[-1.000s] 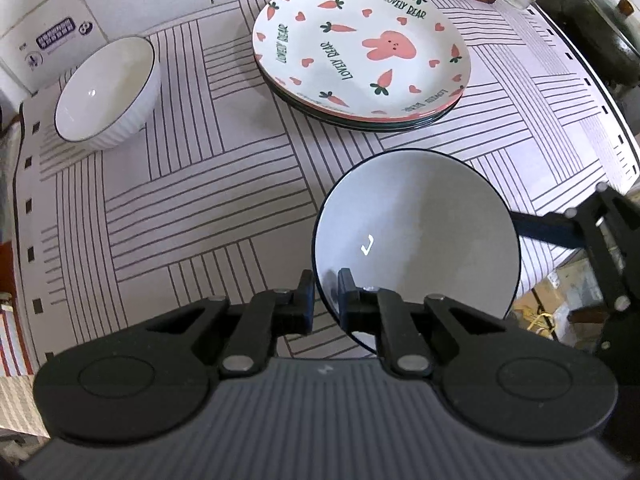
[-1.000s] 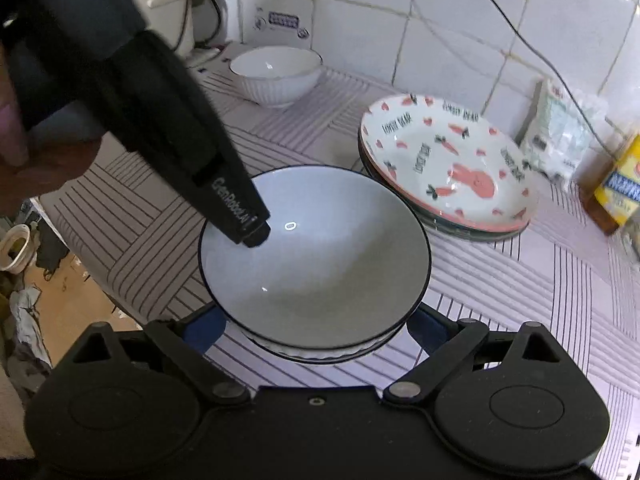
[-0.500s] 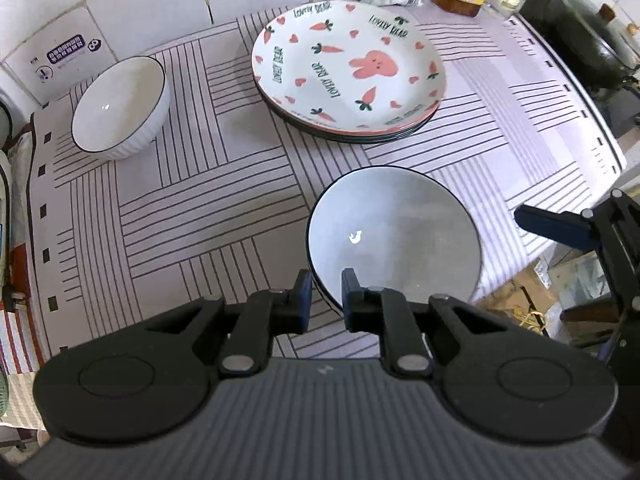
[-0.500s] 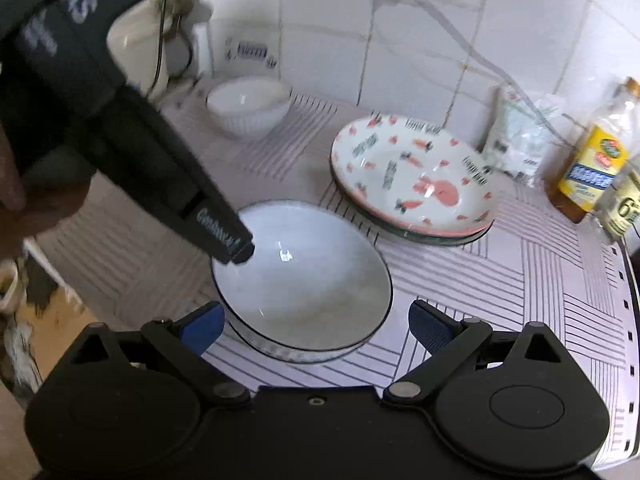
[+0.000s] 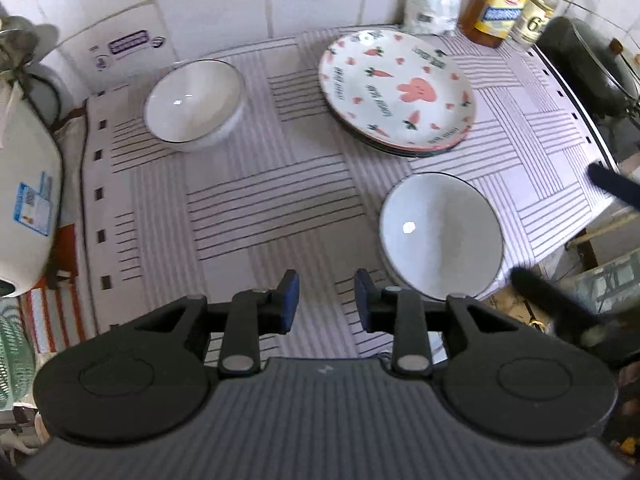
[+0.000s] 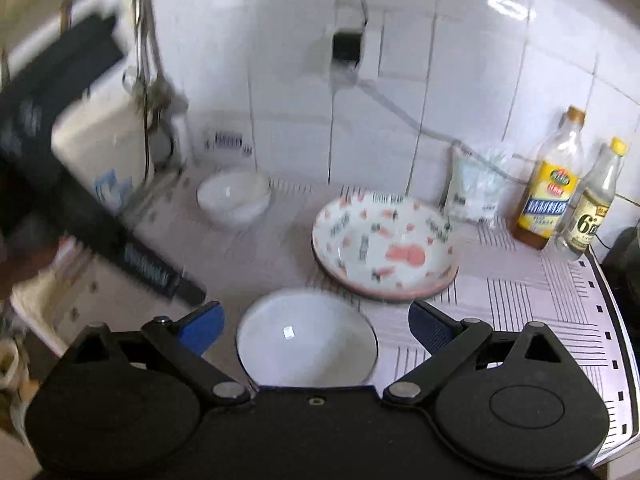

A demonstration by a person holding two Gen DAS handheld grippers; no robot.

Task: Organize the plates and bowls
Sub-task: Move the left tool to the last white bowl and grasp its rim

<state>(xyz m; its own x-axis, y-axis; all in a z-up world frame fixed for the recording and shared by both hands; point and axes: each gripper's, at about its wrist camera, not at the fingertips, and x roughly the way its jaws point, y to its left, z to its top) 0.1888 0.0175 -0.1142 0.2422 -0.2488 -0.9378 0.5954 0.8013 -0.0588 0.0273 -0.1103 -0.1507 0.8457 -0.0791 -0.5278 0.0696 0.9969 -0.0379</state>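
A white bowl with a dark rim (image 5: 440,236) (image 6: 306,338) rests on the striped cloth near the counter's front edge. My left gripper (image 5: 327,300) hovers above and to the left of it, jaws opening with nothing between them. My right gripper (image 6: 316,326) stands wide open above the same bowl, not touching it. A second white bowl (image 5: 194,104) (image 6: 234,196) sits at the back left. A stack of rabbit-and-carrot plates (image 5: 398,88) (image 6: 384,248) lies at the back right.
Two bottles (image 6: 550,184) and a white bag (image 6: 474,188) stand against the tiled wall. A dark pot (image 5: 588,64) sits at the far right. A white appliance (image 5: 24,200) fills the left side. The counter's front edge (image 5: 560,240) runs close to the near bowl.
The left gripper let go of the near bowl's rim, rose and shifted left. The right gripper lifted and tipped up, so the bowl sits lower and smaller in its view.
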